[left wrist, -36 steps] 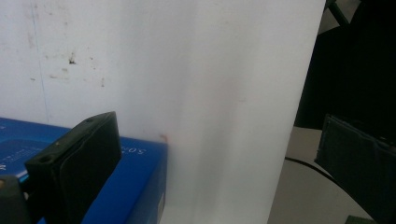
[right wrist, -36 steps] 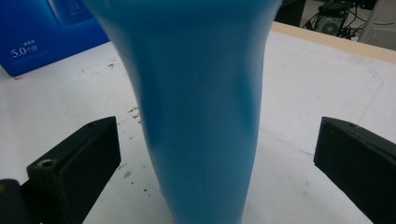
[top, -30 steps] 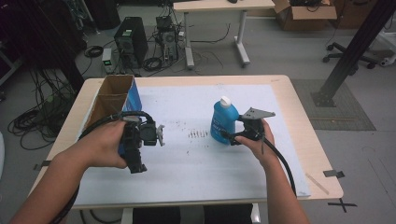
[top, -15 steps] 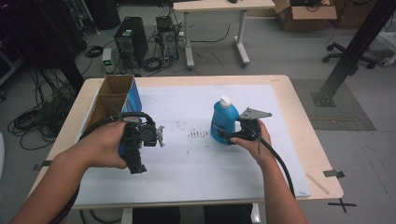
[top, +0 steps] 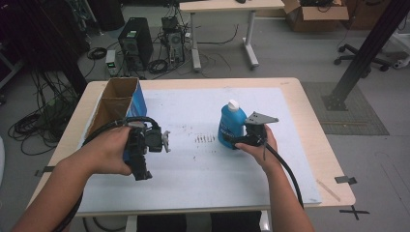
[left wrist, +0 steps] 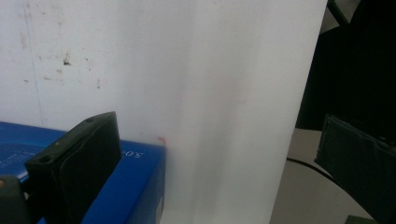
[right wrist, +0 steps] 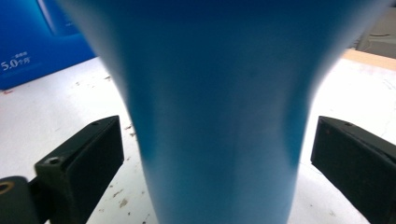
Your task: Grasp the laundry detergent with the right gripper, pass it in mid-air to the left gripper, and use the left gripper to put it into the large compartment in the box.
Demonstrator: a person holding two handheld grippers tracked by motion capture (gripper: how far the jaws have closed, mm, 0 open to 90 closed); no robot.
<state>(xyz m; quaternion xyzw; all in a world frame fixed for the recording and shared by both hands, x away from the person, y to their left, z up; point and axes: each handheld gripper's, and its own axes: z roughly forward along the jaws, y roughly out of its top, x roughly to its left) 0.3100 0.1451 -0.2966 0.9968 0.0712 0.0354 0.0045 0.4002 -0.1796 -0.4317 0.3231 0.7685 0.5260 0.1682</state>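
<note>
The blue bottle (top: 229,126) with a white cap stands upright near the middle of the worktop (top: 300,104), a little toward its right edge, on the white mat (top: 193,169) that covers most of the surface. Its long axis is vertical. The right claw (top: 238,141) is by far the nearer one: it sits just on the bottle's near right side, low against the body. In the right gripper view the bottle (right wrist: 215,102) stands straight ahead between the two black jaws, which are spread wide, with a clear gap of mat showing on either side. So the right claw is open around the bottle's lower body and does not grip it. By my reading, a closing of the jaws is all the grasp would need, since the bottle is already centred between them.

The left claw (top: 166,141) is held above the mat toward the left edge of the worktop, well apart from the bottle, near the open cardboard box with blue sides (top: 117,101) at the far left corner. In the left gripper view its jaws stand wide apart with nothing between them; the blue box (left wrist: 140,186) shows beyond the left-hand jaw.
</note>
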